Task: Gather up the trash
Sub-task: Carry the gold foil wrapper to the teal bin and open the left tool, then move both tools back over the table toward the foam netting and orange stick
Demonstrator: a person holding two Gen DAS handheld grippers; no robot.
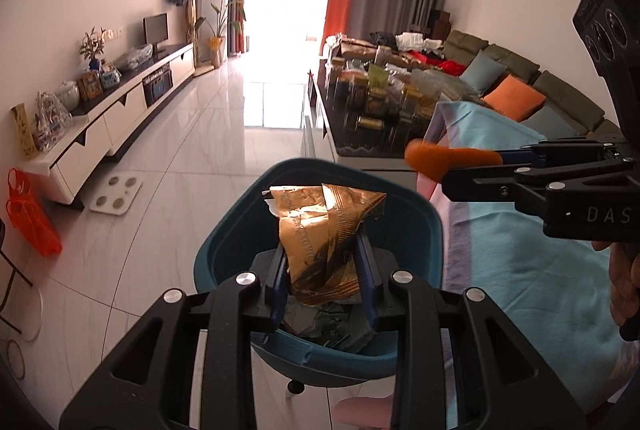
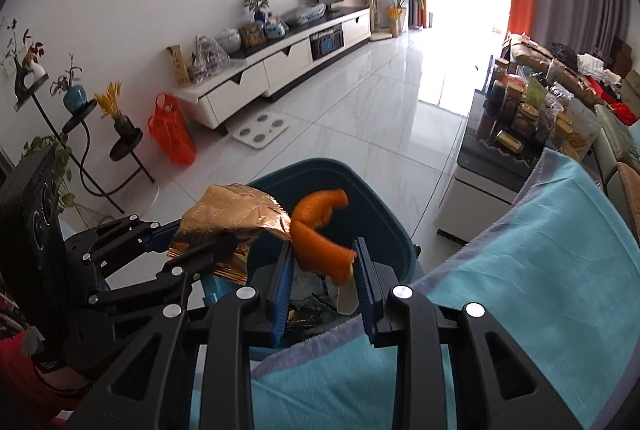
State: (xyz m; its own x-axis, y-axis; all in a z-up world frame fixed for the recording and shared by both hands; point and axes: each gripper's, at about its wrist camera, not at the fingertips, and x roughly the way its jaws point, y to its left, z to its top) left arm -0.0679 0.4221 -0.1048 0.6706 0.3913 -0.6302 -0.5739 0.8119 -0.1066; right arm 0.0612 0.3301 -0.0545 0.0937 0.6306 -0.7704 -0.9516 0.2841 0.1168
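My left claw (image 1: pixel 324 262) clamps a crumpled gold wrapper (image 1: pixel 320 230) over the teal bin (image 1: pixel 424 226), its contents half hidden, dark. My right claw (image 2: pixel 322 262) grips an orange peel (image 2: pixel 320 230), blurred, above the same bin by the blue-clothed table (image 2: pixel 540 250).

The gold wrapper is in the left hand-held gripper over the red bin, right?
Not quite: the bin is dark teal, not red. The left wrist view shows the left hand-held gripper clamped on the gold wrapper above that bin.
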